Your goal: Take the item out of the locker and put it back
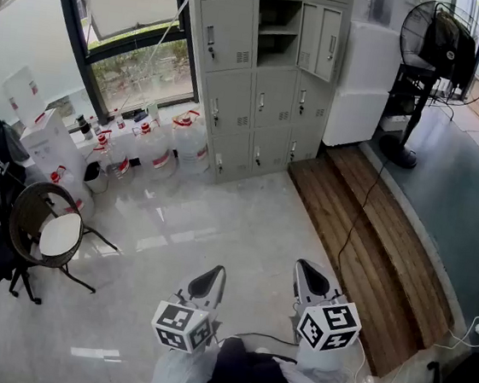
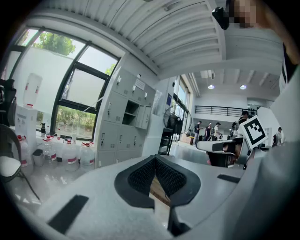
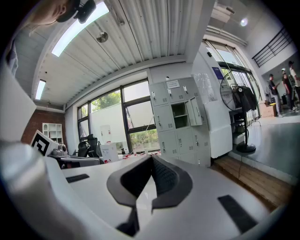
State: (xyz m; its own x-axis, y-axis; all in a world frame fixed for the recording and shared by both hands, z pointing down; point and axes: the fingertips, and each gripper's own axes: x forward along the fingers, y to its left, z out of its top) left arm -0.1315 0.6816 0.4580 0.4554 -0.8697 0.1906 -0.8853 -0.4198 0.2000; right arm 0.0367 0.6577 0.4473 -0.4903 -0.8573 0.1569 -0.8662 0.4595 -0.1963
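No legible text, number or brand found in any view.

- Locker bank (image 1: 261, 77): a paper notice (image 3: 172, 84) on an upper door, print too small to read.
- Water jugs (image 1: 192, 138) on the floor by the window: red label bands, lettering not resolvable.
- White column (image 3: 213, 112) beside the lockers: a small blue sign (image 3: 214, 71), unreadable.
- Marker cubes (image 1: 329, 325) on both grippers: black-and-white square patterns only, no letters or digits.

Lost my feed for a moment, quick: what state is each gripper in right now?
Left gripper: closed, nothing held.
Right gripper: closed, nothing held.
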